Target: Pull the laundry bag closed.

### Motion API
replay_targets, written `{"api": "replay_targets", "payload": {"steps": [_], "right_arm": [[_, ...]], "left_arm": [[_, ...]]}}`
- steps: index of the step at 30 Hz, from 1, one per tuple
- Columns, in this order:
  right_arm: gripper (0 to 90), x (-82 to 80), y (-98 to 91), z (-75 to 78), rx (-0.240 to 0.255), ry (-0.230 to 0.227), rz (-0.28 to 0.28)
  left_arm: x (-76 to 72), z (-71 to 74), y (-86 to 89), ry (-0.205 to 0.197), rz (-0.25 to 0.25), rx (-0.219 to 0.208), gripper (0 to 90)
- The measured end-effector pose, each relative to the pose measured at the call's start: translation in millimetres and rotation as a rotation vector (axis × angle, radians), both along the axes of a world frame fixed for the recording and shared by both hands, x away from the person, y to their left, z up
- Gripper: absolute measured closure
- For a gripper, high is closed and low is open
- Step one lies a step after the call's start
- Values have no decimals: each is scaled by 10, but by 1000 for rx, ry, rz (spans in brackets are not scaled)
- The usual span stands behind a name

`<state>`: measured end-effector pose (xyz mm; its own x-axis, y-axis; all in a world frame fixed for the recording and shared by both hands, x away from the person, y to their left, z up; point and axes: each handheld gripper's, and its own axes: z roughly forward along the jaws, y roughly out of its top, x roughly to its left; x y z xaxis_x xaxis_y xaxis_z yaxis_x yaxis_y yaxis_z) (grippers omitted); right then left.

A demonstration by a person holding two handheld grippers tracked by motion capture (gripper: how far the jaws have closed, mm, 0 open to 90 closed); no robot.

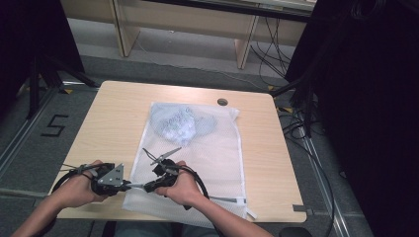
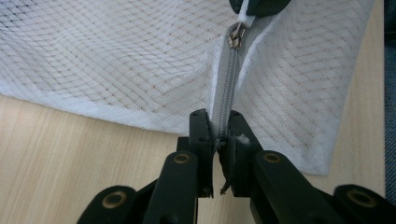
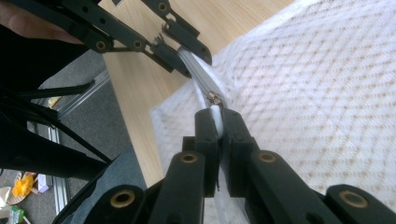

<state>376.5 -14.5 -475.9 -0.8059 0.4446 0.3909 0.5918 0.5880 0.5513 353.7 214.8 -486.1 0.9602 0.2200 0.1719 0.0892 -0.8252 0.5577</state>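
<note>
A white mesh laundry bag [image 1: 212,148] lies flat on the wooden table [image 1: 113,118], with a pale blue garment [image 1: 180,123] inside its far end. Along the bag's near edge runs a grey zipper [image 2: 226,84]. My left gripper [image 2: 216,119] is shut on the end of the zipper tape at the bag's corner. The metal slider [image 2: 235,37] sits a short way up the zipper. My right gripper [image 3: 215,114] is shut on the slider's white pull tab [image 3: 215,112]. In the high view the left gripper [image 1: 133,186] and right gripper [image 1: 147,186] meet tip to tip at the front left.
A round cable hole [image 1: 222,101] sits at the table's far edge. Bare wood lies left of the bag and along its right side. Shelf legs [image 1: 244,47] and loose cables [image 1: 296,123] stand beyond and right of the table. The front edge is just under my hands.
</note>
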Motion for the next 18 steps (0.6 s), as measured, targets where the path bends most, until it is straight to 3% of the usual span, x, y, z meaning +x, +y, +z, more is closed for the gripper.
{"api": "replay_targets", "payload": {"steps": [12, 18], "right_arm": [[872, -2, -158, -7, -10, 14, -9], [872, 1, -273, -32, -34, 14, -27]], "left_arm": [[-6, -9, 16, 9, 13, -8, 827], [-1, -23, 67, 15, 27, 30, 827]]}}
